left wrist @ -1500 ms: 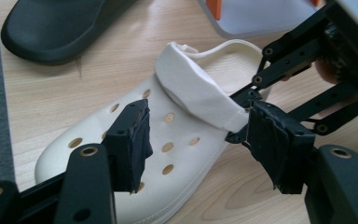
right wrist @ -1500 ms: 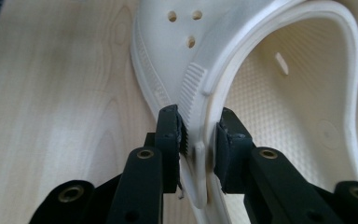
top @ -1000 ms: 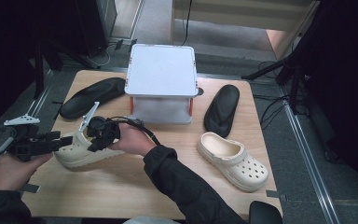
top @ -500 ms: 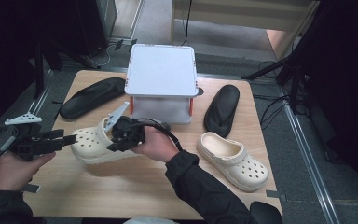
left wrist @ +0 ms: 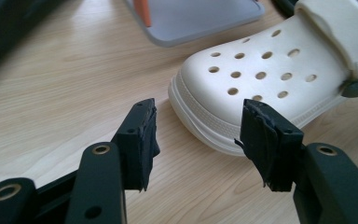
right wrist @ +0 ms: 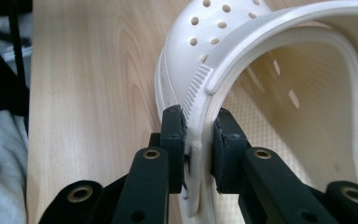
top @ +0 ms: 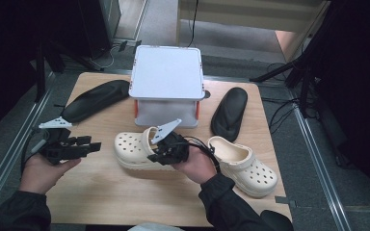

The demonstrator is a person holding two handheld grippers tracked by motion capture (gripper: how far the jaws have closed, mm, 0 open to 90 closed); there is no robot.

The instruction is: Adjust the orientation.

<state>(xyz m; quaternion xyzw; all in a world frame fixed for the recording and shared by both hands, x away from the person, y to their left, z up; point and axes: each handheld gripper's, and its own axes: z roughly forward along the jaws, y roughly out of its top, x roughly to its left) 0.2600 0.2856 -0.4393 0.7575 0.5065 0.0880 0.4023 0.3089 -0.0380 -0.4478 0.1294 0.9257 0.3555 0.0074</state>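
Cream clog (top: 135, 149), heel hidden behind right tongs (top: 161, 151).

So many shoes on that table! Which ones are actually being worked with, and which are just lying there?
In use:
- cream clog, pinched at its rim by the right hand-held gripper
- left hand-held gripper, open beside its toe

Lying about:
- second cream clog
- two black insoles
- grey box

Evenly lit from overhead, tabletop (top: 101, 192) bright against near-black surroundings.
Soft, short shadows beneath the cream clog (top: 135, 150); faint sheen on the wood beside it in the left gripper view. Slightly soft at close range behind the clog; no motion blur.
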